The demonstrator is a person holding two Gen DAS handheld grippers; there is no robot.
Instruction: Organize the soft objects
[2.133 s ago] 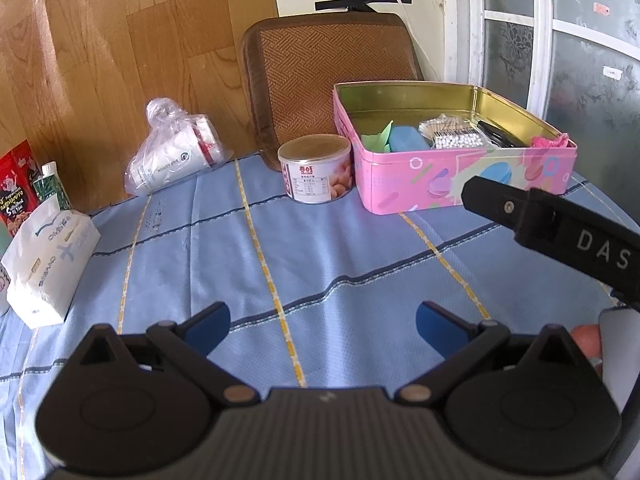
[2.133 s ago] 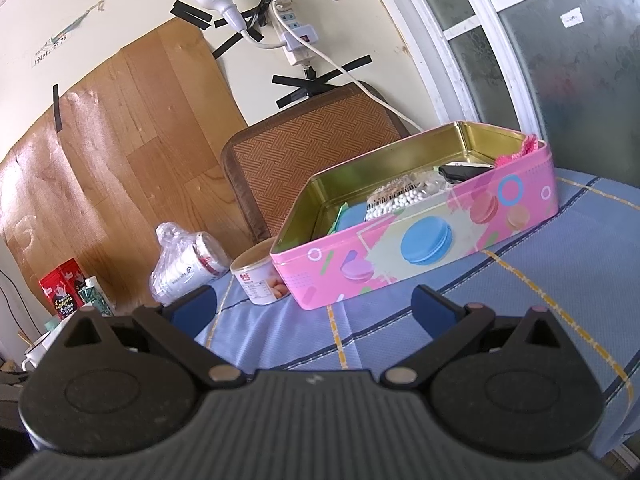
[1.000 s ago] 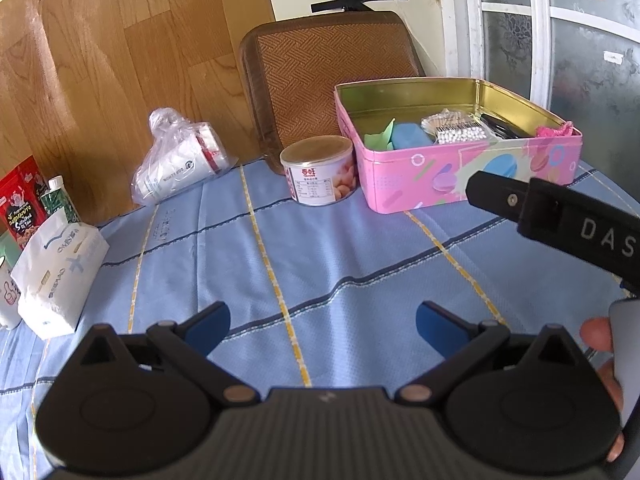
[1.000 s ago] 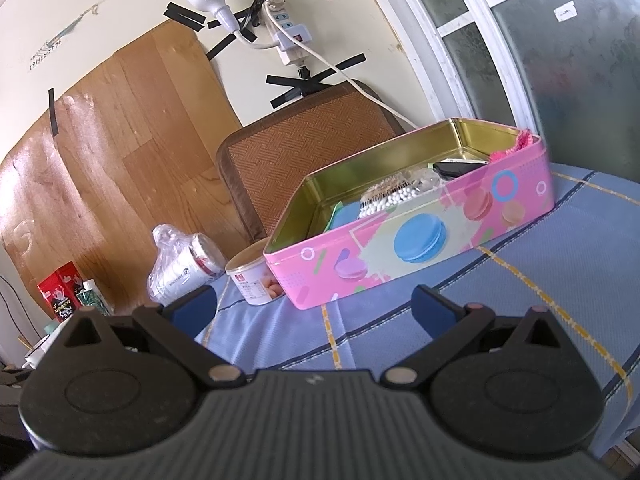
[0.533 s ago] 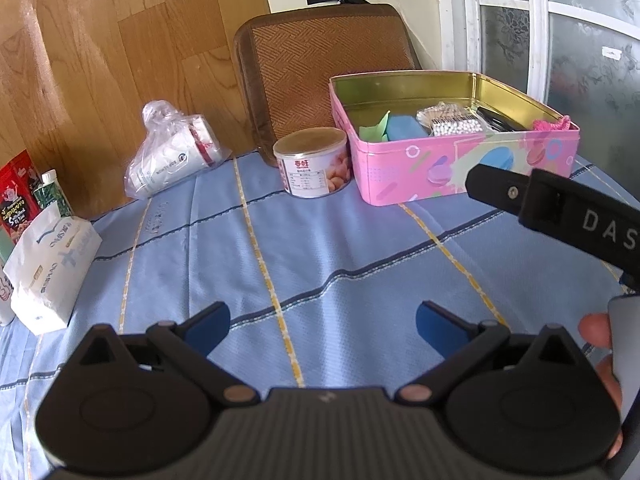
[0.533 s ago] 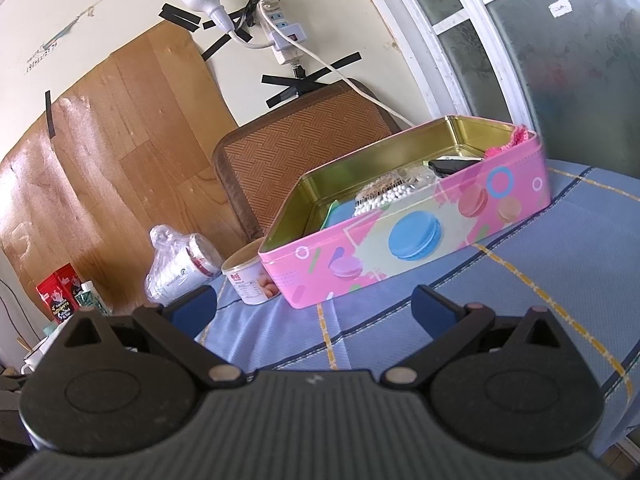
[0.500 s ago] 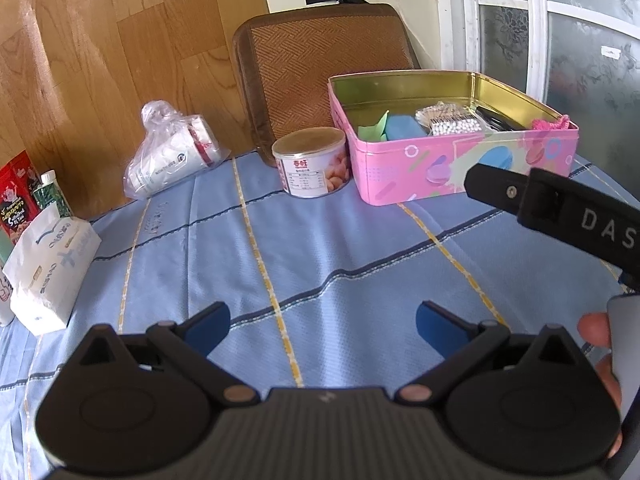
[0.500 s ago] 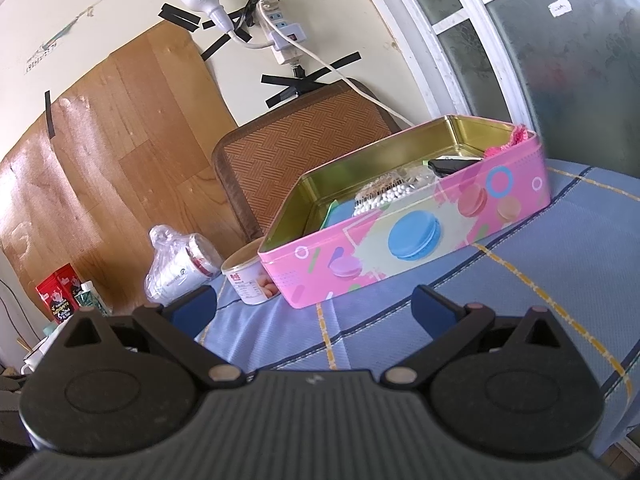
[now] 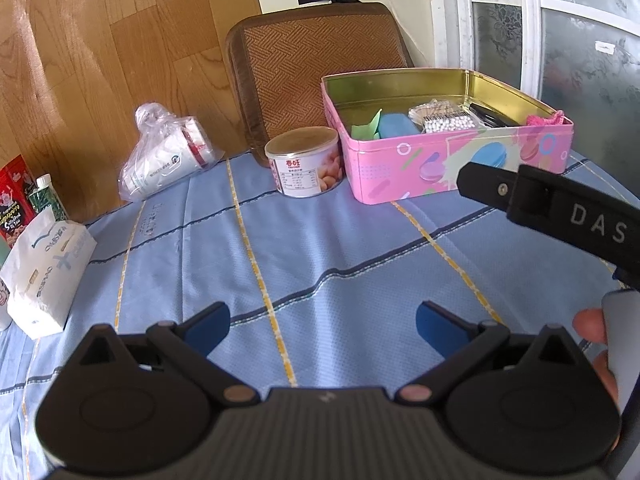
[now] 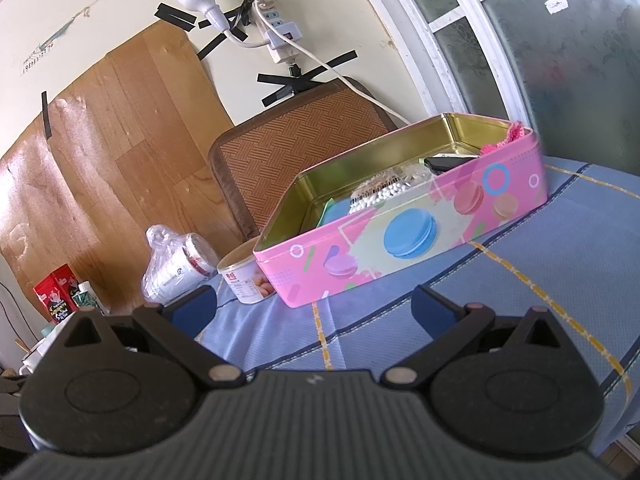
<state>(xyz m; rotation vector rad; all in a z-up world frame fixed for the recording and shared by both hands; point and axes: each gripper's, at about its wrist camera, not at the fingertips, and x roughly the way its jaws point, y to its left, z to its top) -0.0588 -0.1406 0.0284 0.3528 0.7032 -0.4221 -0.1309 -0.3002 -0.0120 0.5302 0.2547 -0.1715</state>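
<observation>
A pink tin box [image 9: 460, 160] stands open at the back right of the blue cloth table [image 9: 320, 248]. It holds a blue soft piece [image 9: 396, 125], a green piece [image 9: 366, 127], cotton swabs [image 9: 446, 120] and a pink knitted item [image 9: 546, 119] over its right rim. My left gripper [image 9: 322, 322] is open and empty above the table's front. My right gripper [image 10: 314, 306] is open and empty in front of the tin [image 10: 400, 236]; its body [image 9: 560, 212] shows in the left wrist view.
A round can [image 9: 306, 162] stands left of the tin. A plastic bag of paper cups [image 9: 166, 160] lies at the back left. A tissue pack [image 9: 44, 276] and red snack packet [image 9: 14, 200] sit at the left edge. A woven chair back [image 9: 316, 68] stands behind.
Both views have shifted slightly; the tin sits a little nearer in the right wrist view. Both grippers stay open and empty.
</observation>
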